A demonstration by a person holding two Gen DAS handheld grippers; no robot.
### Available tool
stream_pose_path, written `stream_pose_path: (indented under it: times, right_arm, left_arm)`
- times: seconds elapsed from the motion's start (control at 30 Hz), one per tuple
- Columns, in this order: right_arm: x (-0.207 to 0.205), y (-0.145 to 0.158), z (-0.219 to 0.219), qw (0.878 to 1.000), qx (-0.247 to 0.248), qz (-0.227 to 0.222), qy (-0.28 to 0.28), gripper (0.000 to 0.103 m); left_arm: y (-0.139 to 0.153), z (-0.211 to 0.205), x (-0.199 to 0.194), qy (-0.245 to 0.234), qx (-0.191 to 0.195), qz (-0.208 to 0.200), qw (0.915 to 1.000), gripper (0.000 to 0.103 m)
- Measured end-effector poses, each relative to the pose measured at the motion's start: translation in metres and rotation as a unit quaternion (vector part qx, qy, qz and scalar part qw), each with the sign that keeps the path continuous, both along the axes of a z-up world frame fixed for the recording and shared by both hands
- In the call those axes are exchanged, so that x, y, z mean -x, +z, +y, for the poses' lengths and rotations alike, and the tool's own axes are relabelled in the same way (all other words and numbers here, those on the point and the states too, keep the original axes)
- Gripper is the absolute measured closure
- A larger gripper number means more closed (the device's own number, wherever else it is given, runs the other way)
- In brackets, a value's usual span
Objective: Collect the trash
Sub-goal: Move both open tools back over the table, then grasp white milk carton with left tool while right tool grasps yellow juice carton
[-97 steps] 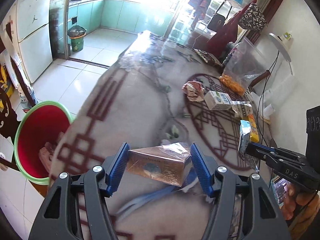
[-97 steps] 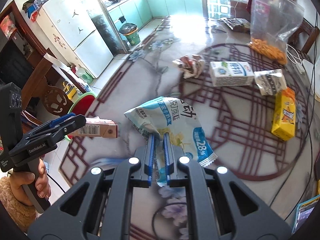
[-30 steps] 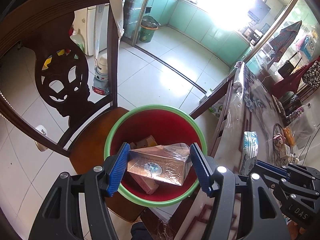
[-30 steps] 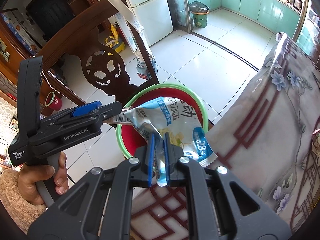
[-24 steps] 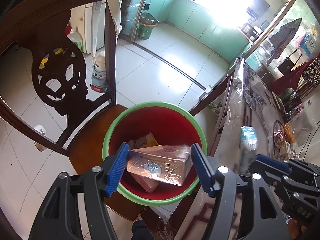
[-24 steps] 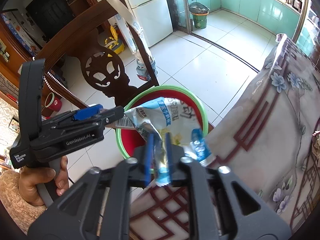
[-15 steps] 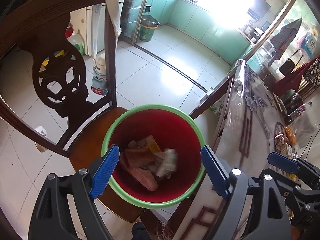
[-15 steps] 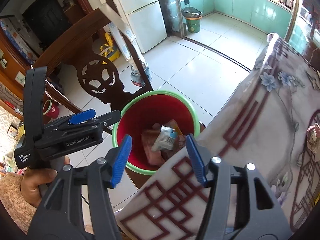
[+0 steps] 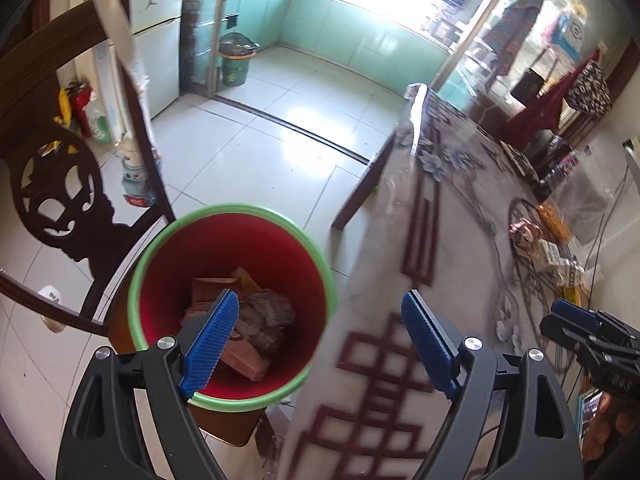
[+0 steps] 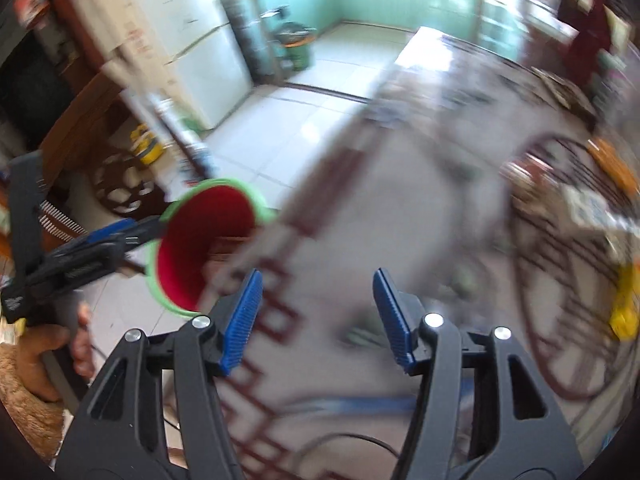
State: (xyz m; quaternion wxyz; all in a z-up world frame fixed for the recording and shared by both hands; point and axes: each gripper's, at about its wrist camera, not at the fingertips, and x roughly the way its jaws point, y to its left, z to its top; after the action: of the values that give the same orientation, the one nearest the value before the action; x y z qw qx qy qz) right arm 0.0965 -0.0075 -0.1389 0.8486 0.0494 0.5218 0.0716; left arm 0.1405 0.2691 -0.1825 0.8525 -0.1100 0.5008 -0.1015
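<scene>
Both grippers are hanging released with nothing between the blue pads; the left gripper (image 9: pixel 320 340) is straddling the rim of the red bin (image 9: pixel 316 264), where the dropped trash (image 9: pixel 256 320) is lying; the right gripper (image 10: pixel 318 316) is hovering over the table (image 10: pixel 420 220); more wrappers (image 9: pixel 544 248) are sitting farther along it.

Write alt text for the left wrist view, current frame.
The open, empty left gripper hangs over a red bin with a green rim holding discarded cartons and wrappers. The bin sits on a dark wooden chair beside a patterned table with more litter at its far end.
</scene>
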Motion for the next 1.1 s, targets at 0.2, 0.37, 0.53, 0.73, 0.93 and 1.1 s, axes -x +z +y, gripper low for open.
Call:
stream_pose_path:
  times: [0.2,0.37,0.53,0.73,0.93,1.1]
  right_arm:
    - [0.035,-0.003,-0.132,0.991,0.041,0.007,-0.126,0.04]
    - [0.058,-0.001,-0.252,0.972,0.064,0.003,-0.225,0.037]
    - [0.057,-0.022,-0.339,0.96,0.06,0.02,-0.274,0.034]
    - [0.043,-0.066,-0.386,0.957,0.034,0.055,-0.281,0.027]
    - [0.024,-0.091,-0.397,0.964,0.005,0.075,-0.256,0.023]
    - [0.027,-0.099,-0.4,0.972,-0.004,0.073,-0.223,0.047]
  left_arm:
    - [0.008,-0.059,0.011,-0.044,-0.001,-0.01,0.999,0.023]
    - [0.024,-0.118,0.025,-0.08,0.005,-0.03,0.9963,0.023]
    - [0.044,-0.193,0.037,-0.135,0.007,-0.058,0.9892,0.023]
    - [0.067,-0.297,0.04,-0.217,0.002,-0.095,0.9716,0.017]
    - [0.068,-0.382,0.019,-0.282,-0.032,-0.099,0.9536,0.015]
    - [0.05,-0.44,-0.001,-0.325,-0.058,-0.089,0.9396,0.015]
